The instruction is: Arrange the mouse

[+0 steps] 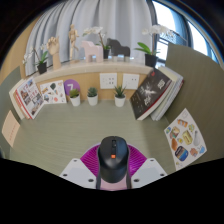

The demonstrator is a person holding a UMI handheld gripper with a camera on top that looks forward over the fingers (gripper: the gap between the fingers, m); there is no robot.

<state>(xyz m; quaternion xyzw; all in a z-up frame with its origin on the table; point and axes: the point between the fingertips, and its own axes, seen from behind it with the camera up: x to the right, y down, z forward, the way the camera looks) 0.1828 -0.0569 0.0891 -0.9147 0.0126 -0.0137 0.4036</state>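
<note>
Two pale grey, blocky fingers (82, 172) are seen at the 6 o'clock side, one toward 7 o'clock and the other toward 5 o'clock, each with flat angled faces and darker edges. Magenta pads (93, 156) are carried on their inner faces, where a ribbed or striped texture is faintly shown.

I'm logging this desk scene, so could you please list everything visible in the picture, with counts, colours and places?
mouse: one, black with an orange wheel, between the tool's fingers.
mat: one, pink, under the mouse.
potted plants: three small, white pots, row at the desk's back wall.
books: several, colourful covers, leaning at both ends of the desk.
wall sockets: two, white, behind the plants.
shelf: one, pale, with plants and figurines.
curtain: one, grey, behind the shelf.
tool: one, white fingers either side of the mouse.
</note>
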